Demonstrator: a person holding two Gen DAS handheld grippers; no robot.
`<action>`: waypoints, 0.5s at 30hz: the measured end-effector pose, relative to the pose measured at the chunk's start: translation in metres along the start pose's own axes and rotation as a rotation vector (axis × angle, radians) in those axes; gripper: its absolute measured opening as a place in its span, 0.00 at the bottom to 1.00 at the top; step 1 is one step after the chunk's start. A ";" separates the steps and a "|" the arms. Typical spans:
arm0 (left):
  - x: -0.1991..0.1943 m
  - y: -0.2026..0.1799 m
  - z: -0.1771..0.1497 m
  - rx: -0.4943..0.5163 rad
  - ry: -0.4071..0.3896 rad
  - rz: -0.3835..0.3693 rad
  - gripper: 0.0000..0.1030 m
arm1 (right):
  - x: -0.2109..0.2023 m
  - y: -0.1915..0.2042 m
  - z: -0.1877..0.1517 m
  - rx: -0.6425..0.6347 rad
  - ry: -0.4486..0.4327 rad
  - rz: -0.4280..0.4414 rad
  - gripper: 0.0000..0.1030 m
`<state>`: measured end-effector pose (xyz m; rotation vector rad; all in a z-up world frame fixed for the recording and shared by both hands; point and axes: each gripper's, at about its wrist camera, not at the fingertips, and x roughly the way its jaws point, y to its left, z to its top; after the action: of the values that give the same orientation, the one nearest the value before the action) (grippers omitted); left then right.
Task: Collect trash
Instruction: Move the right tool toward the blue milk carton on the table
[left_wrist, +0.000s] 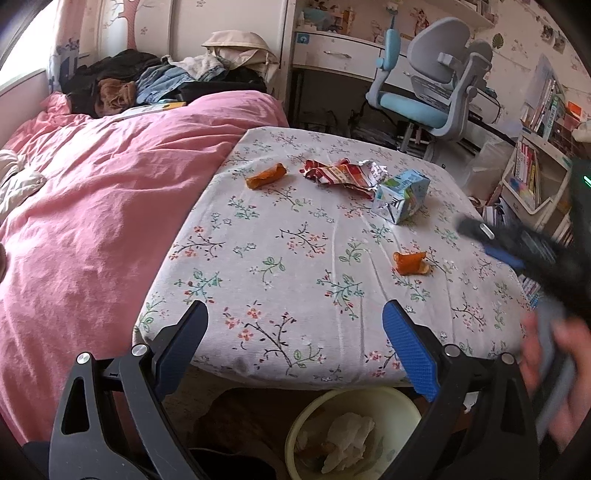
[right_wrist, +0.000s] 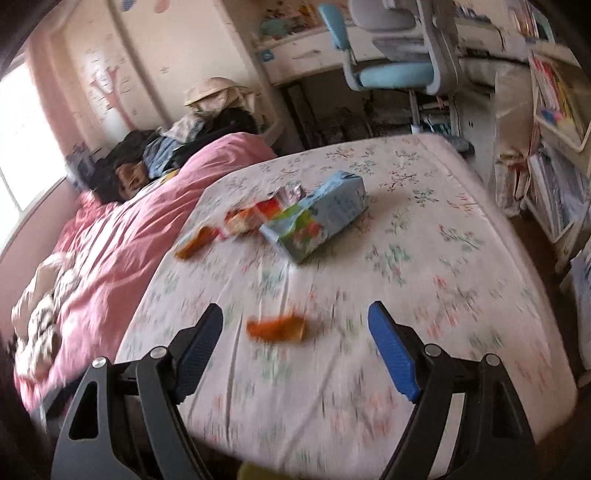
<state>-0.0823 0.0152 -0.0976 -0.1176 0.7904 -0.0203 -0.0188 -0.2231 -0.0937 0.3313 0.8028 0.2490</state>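
Left to right: pink duvet (left_wrist: 110, 206); my left gripper (left_wrist: 295, 325), spread wide and empty, above the yellow bin (left_wrist: 299, 435); on the floral bed sheet (left_wrist: 295, 258), far orange peel (left_wrist: 266, 176), red wrapper (left_wrist: 340, 173), blue carton (left_wrist: 402, 195), near peel (left_wrist: 412, 263); my right gripper (right_wrist: 295, 325), released, blurred, apparently over that near peel.

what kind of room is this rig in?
Most likely a child's bedroom. A bed with a pink duvet and floral sheet fills the view, a blue and grey desk chair stands at a desk behind it, and a bookshelf packed with books lines the wall.
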 end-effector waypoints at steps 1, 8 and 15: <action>0.000 -0.001 0.000 0.002 0.001 -0.004 0.89 | 0.013 -0.003 0.009 0.038 0.020 -0.001 0.75; 0.001 -0.005 0.004 0.003 0.013 -0.045 0.89 | 0.075 -0.012 0.044 0.179 0.084 -0.027 0.75; 0.006 -0.010 0.005 0.010 0.037 -0.072 0.89 | 0.106 -0.021 0.060 0.230 0.101 -0.042 0.76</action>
<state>-0.0742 0.0052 -0.0970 -0.1361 0.8229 -0.0950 0.0982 -0.2183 -0.1330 0.5207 0.9396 0.1344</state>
